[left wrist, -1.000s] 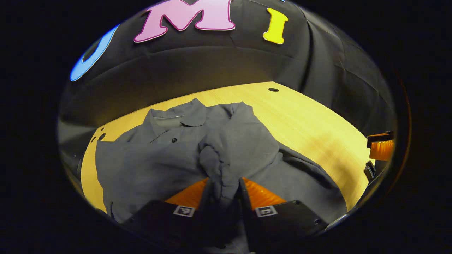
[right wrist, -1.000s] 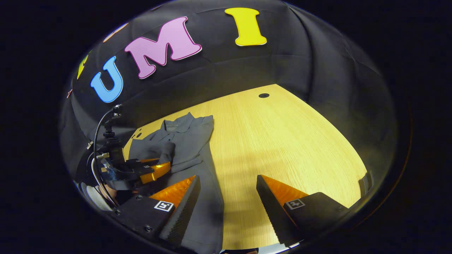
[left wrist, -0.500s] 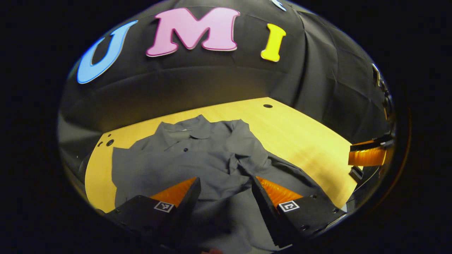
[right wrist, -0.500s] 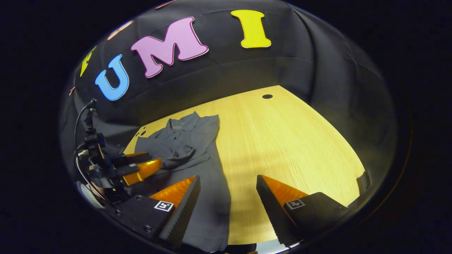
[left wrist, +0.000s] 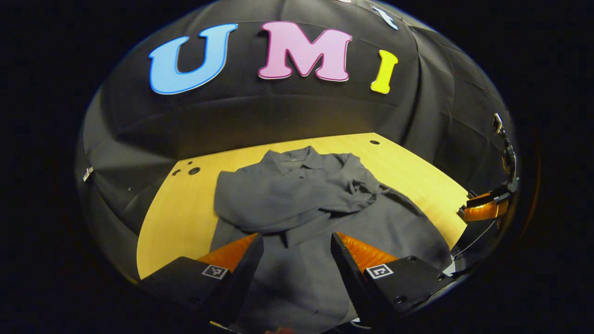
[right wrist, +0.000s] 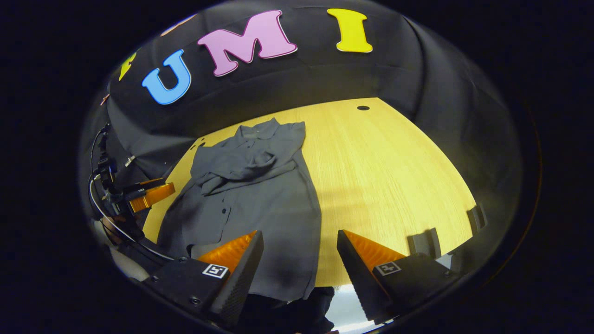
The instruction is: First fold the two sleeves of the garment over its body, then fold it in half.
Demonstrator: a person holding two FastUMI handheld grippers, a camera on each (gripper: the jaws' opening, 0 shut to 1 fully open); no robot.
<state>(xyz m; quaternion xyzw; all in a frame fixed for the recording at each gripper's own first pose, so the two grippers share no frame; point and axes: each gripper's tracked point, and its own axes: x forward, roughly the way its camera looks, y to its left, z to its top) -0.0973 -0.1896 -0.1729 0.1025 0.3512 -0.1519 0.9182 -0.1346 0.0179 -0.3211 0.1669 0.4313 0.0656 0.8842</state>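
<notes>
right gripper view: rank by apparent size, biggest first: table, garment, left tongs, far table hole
1. table
2. garment
3. left tongs, seen at the left edge; they sit nearer the camera than the hole, so this is apparent size only
4. table hole, by far the smallest

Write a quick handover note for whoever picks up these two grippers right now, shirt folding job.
Left hand-held gripper: open, holding nothing, raised over the shirt's lower half.
Right hand-held gripper: open, empty, above the shirt's hem near the table's front edge.
Shirt: lies flat on the wooden table, collar toward the booth wall.
Done: both sleeves look folded across the chest, a bit bunched where they meet.
Left: fold the shirt in half; smoothing the sleeves first may help.
</notes>
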